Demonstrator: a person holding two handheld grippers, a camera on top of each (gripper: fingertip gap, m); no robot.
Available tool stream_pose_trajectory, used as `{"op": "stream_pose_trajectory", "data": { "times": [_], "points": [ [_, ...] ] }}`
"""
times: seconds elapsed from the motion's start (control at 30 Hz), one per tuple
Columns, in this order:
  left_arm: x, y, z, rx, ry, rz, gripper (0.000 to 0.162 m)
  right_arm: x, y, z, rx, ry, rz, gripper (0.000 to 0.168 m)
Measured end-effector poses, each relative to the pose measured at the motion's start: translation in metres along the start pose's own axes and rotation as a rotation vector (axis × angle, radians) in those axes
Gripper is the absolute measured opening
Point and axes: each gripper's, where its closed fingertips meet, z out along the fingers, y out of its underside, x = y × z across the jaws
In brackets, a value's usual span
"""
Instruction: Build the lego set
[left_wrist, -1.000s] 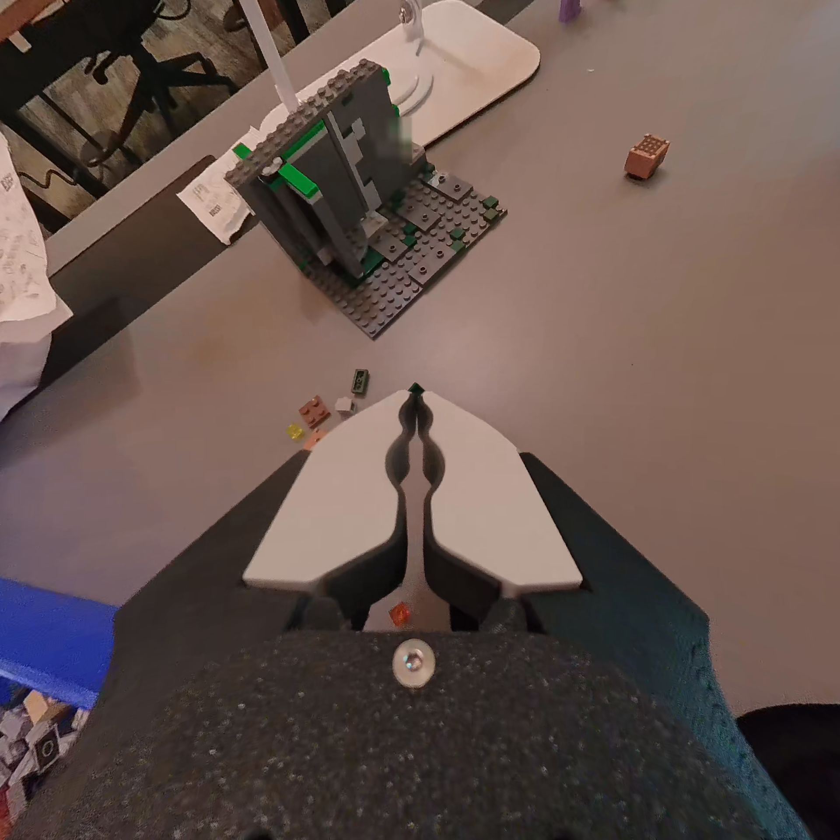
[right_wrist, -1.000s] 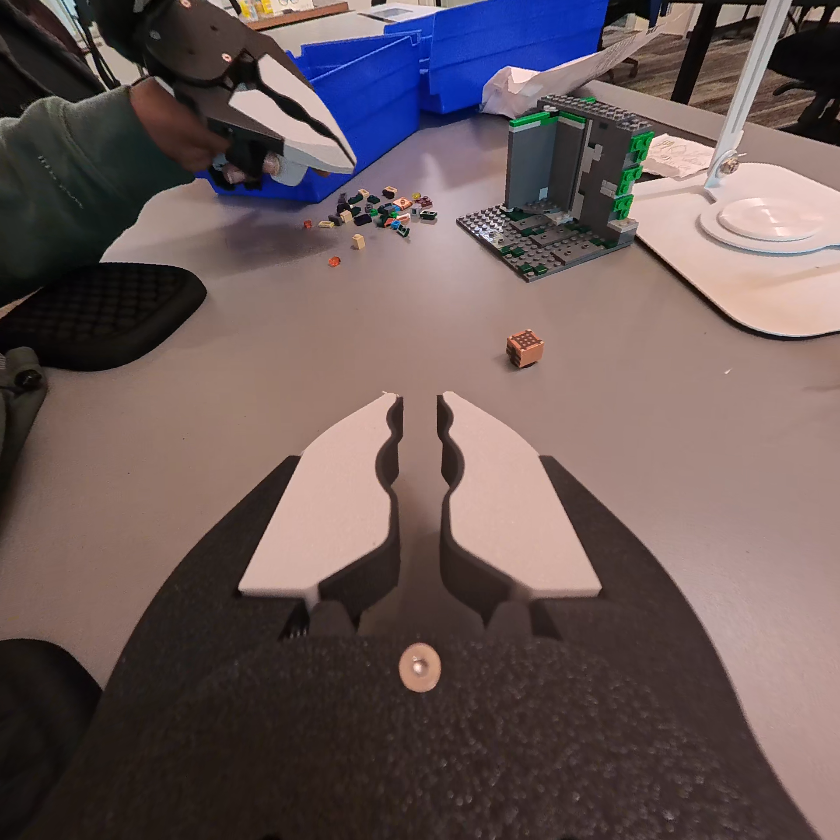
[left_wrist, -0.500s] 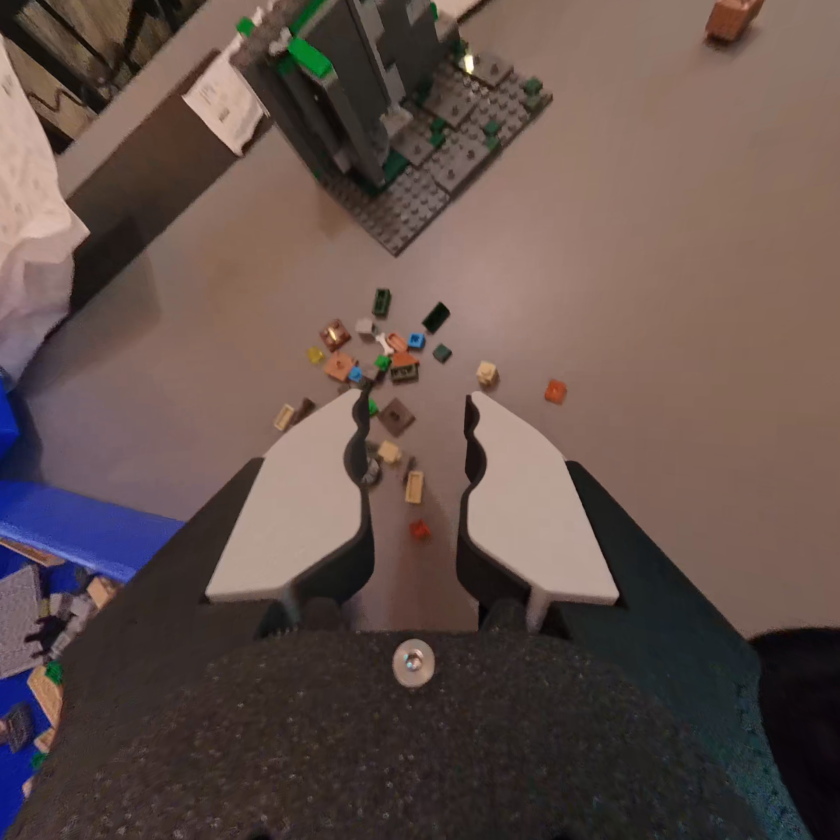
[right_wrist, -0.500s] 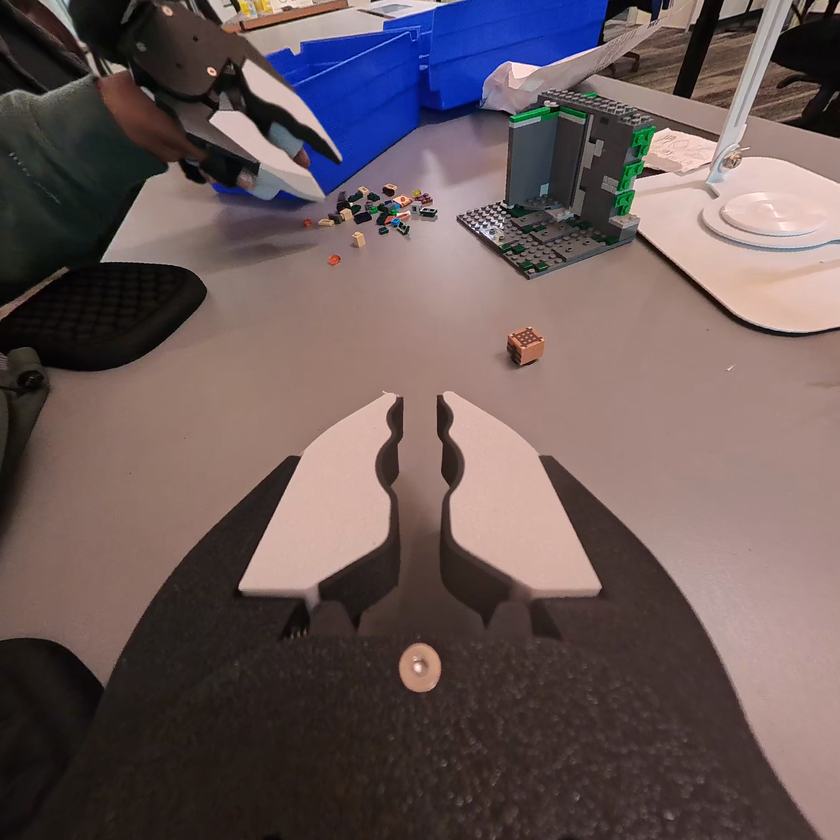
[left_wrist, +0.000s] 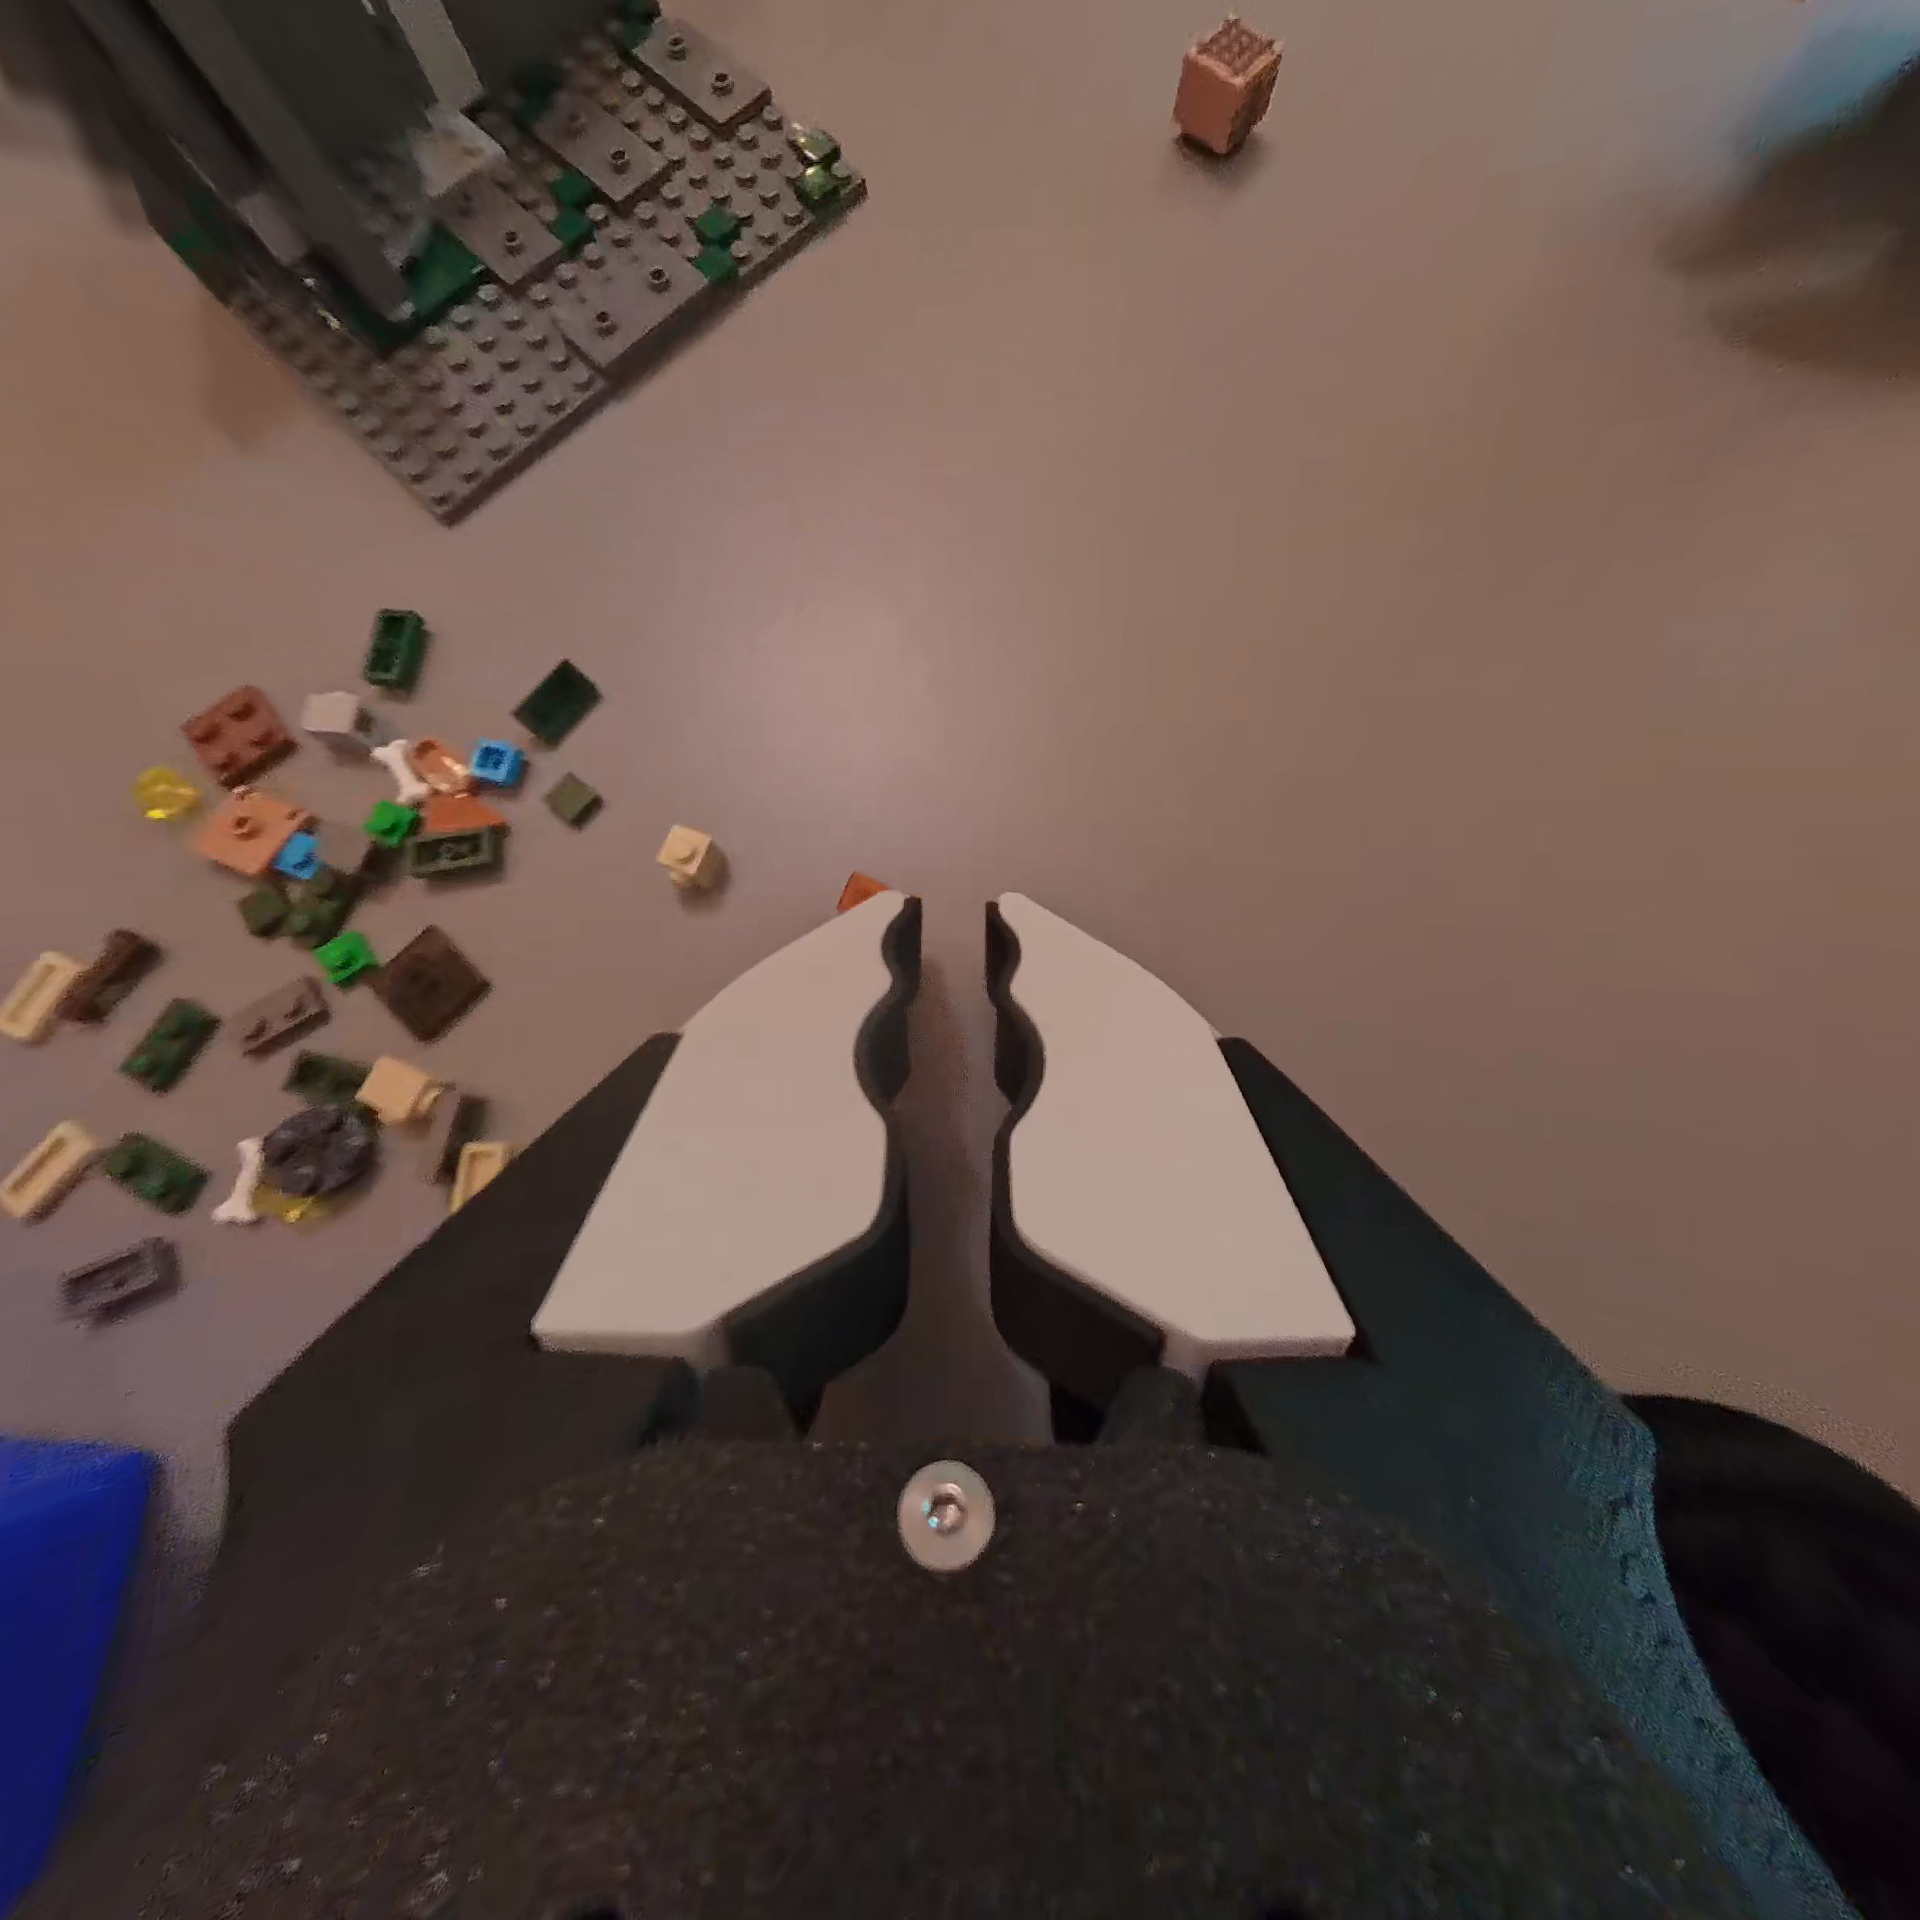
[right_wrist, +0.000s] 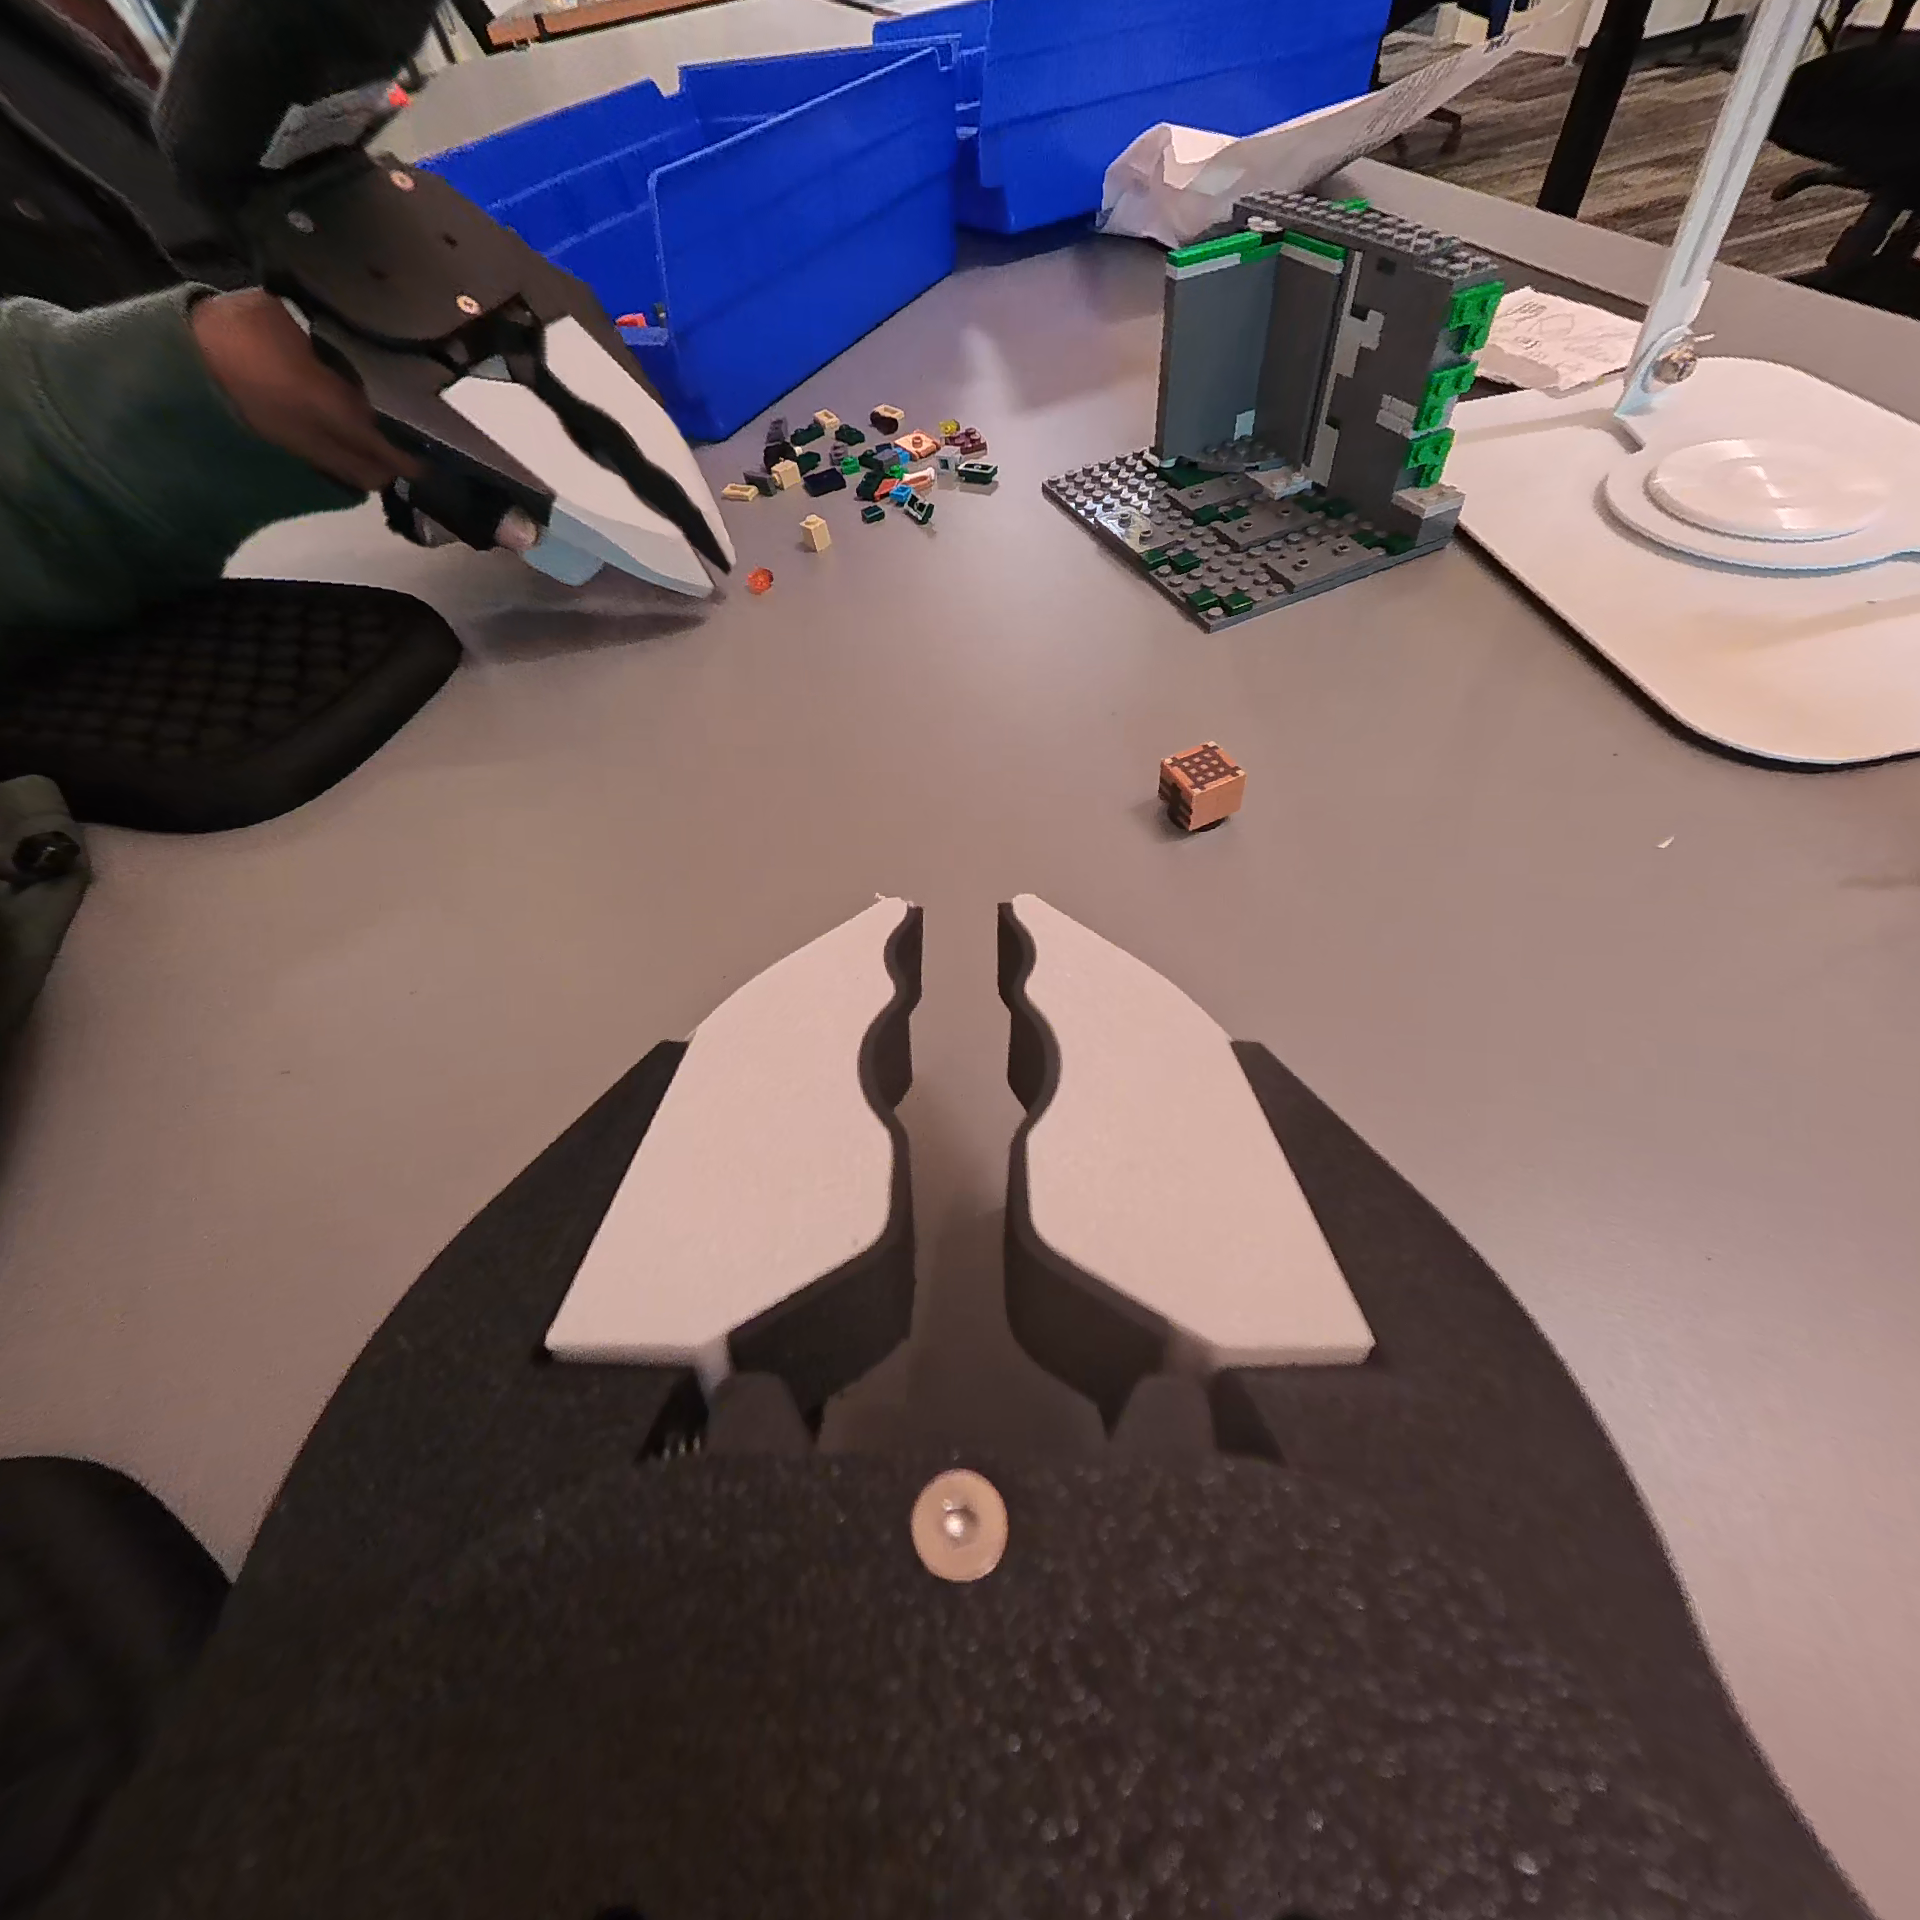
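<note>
Left gripper (left_wrist: 953, 914): jaws slightly parted, empty, tips just beside small orange piece (left_wrist: 862, 890). Right gripper (right_wrist: 959, 912): narrow gap, empty, above bare table (right_wrist: 1455, 1039). Lego build (right_wrist: 1320, 416): grey wall upright on baseplate, open face toward right gripper. Loose pieces (left_wrist: 312, 914) scattered between build and left gripper.

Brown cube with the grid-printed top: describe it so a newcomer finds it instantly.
Start at the grey-and-green lego build on the grey table. Come toward the right gripper: the brown cube stands alone there, far from the loose-piece pile.

both grippers, left gripper (left_wrist: 953, 912) and right gripper (right_wrist: 959, 909), jaws narrowly parted, empty
</note>
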Motion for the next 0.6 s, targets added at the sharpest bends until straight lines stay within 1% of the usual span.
{"op": "stream_pose_trajectory", "data": {
  "times": [0.07, 0.2, 0.37, 0.47, 0.6],
  "points": [
    [-0.002, -0.001, 0.006, -0.015, 0.004, -0.014, 0.007, -0.001, 0.000, 0.000, -0.004, 0.001, -0.006, 0.013],
    [-0.016, 0.001, 0.011, -0.061, -0.057, 0.000, 0.001, 0.000, 0.000, 0.000, -0.002, 0.000, -0.002, 0.013],
    [-0.042, 0.005, 0.011, -0.101, -0.188, -0.013, 0.000, 0.000, 0.000, 0.000, -0.002, -0.001, 0.002, 0.013],
    [-0.057, 0.003, 0.004, -0.091, -0.260, -0.026, 0.001, 0.000, 0.000, 0.000, -0.001, -0.001, 0.001, 0.013],
    [-0.071, -0.005, -0.020, -0.009, -0.324, -0.065, 0.006, 0.000, 0.000, 0.000, -0.002, -0.001, -0.001, 0.013]
  ]
}}
